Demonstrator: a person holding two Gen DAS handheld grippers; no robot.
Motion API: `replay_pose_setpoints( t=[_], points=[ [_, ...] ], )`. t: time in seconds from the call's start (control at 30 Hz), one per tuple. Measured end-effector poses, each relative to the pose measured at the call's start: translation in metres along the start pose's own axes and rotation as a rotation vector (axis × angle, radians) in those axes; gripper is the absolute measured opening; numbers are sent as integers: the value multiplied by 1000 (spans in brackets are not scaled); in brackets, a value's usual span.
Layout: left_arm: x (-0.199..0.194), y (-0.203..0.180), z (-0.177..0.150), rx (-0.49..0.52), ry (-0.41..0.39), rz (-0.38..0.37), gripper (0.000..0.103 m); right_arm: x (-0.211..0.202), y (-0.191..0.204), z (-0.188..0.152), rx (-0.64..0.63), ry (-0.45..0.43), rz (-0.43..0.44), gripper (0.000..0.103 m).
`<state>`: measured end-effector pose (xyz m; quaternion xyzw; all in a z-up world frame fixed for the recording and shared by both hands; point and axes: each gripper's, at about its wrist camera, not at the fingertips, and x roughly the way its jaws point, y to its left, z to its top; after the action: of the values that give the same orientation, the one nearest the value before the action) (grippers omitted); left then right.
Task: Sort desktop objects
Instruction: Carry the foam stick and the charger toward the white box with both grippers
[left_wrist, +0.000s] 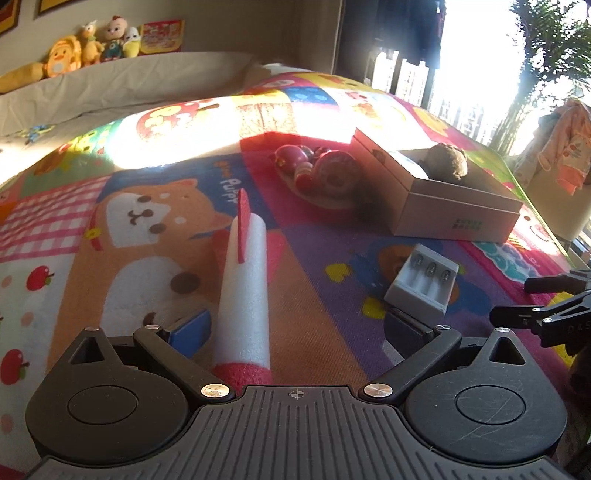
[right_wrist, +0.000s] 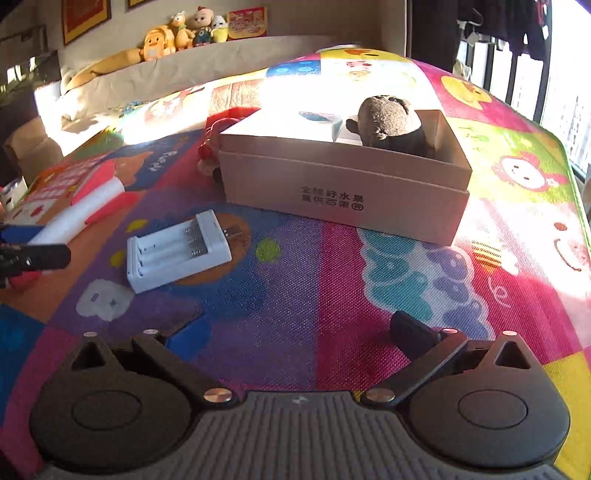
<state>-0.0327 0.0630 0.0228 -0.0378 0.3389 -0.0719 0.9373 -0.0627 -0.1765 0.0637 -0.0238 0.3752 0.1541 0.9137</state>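
Both tongs gape empty: left tongs (left_wrist: 295, 332) straddle the foam rocket (left_wrist: 242, 295); right tongs (right_wrist: 295, 332) over the play mat (right_wrist: 314, 295).

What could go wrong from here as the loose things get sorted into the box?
1. The foam rocket lies between the open left gripper's fingers; it is round and light, so it may roll or squash when gripped.
2. The charger lies flat on the mat, so fingers may snag the cloth.
3. The plush fills one end of the box, leaving less room.
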Motion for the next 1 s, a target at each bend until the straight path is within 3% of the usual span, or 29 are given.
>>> replay_pose_setpoints(
  t=[0.13, 0.3, 0.43, 0.63, 0.7, 0.77, 0.8, 0.87, 1.0],
  points=[
    [4, 6, -4, -32, 31, 45, 103, 5, 13, 2, -36, 20, -44, 103],
    [2, 5, -7, 2, 41, 50, 103, 3, 37, 14, -126, 13, 160, 103],
    [3, 3, -7, 10, 42, 49, 103, 18, 66, 30, -214, -40, 143, 103],
    [2, 5, -7, -1, 34, 38, 103, 50, 75, 46, -184, 29, 215, 103],
    [4, 1, -7, 22, 44, 54, 103, 48, 80, 41, -227, 24, 206, 102],
    [5, -2, -7, 48, 54, 70, 103, 40, 81, 36, -261, 9, 194, 83],
    [5, -3, -7, 54, 56, 73, 103, 34, 78, 34, -255, 12, 198, 81],
    [4, -3, -7, 51, 52, 74, 103, 23, 68, 27, -221, 1, 182, 80],
    [6, -3, -1, 48, 41, 69, 98, -4, 44, -5, -203, -51, 58, 80]
  ],
)
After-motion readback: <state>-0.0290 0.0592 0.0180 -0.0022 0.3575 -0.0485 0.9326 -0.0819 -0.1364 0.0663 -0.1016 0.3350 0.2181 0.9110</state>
